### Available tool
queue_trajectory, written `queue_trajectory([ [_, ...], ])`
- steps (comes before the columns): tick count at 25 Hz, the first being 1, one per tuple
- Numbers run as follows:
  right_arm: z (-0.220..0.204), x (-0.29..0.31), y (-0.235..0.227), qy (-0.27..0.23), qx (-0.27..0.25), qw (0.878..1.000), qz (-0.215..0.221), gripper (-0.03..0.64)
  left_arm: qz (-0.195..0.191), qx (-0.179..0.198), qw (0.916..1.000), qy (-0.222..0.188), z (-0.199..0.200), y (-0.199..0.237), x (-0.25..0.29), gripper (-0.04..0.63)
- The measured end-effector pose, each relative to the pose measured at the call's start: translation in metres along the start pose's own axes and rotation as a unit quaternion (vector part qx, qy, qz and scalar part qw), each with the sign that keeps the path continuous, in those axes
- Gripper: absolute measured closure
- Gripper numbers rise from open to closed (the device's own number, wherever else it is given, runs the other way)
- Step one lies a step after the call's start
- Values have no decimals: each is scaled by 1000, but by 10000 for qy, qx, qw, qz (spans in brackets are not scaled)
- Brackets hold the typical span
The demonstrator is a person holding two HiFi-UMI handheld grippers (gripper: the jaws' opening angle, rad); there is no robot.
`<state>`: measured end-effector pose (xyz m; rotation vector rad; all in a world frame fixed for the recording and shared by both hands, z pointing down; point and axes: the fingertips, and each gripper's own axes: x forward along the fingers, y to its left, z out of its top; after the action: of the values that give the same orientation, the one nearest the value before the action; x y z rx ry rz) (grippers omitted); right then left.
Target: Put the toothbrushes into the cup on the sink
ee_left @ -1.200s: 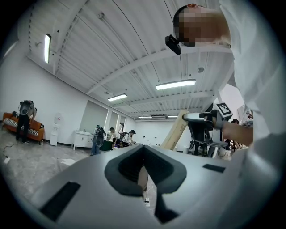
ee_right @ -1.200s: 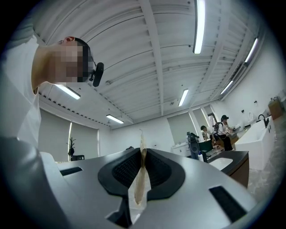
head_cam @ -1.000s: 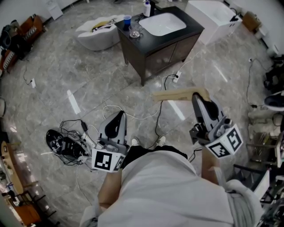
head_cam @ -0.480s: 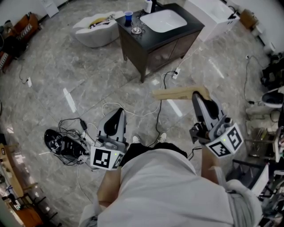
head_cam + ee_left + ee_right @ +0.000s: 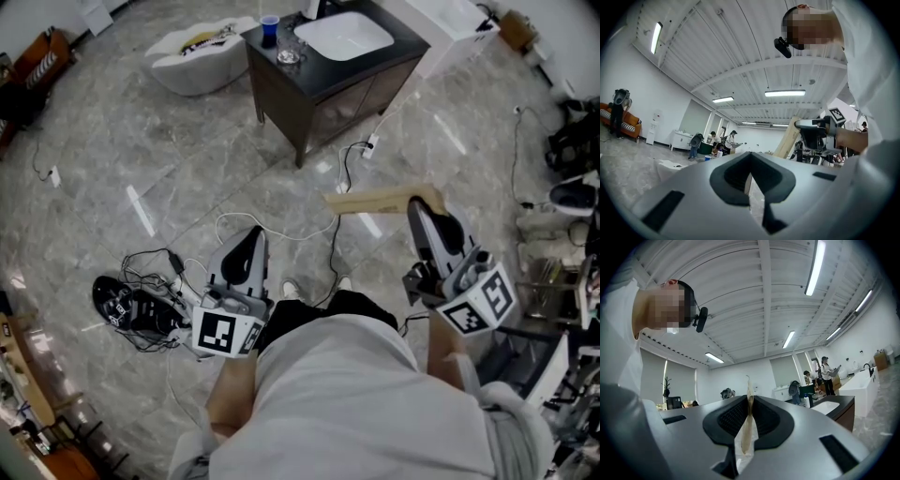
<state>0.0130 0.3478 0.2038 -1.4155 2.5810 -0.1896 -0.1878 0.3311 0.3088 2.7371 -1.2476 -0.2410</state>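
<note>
- The dark bench [image 5: 319, 108] with the white sink [image 5: 342, 36] is far off across the floor, well apart from both tools. I think the job has hardly begun.
- The right tool [image 5: 424, 204] is pinching a flat tan piece [image 5: 370, 200], thin like card. I cannot tell if toothbrushes are in it.
- The left tool [image 5: 251, 246] is pressed almost together, with nothing in it.
- The little blue cup [image 5: 269, 22] stands on the bench, near the sink. It is too small to see inside. Putting the toothbrushes in looks left to do.

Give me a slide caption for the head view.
The right gripper clamps a flat tan strip; sink cabinet stands far ahead across the marble floor.
</note>
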Motion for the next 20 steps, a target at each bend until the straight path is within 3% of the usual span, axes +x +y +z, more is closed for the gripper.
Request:
queue_trajectory([
  [12, 3, 3, 3, -103, -57, 9999, 17, 561, -53, -27, 10000, -37, -1, 4, 2, 592],
  [20, 8, 17, -35, -150, 62, 9997, 178, 561, 56, 58, 10000, 25, -5, 1, 36, 592],
])
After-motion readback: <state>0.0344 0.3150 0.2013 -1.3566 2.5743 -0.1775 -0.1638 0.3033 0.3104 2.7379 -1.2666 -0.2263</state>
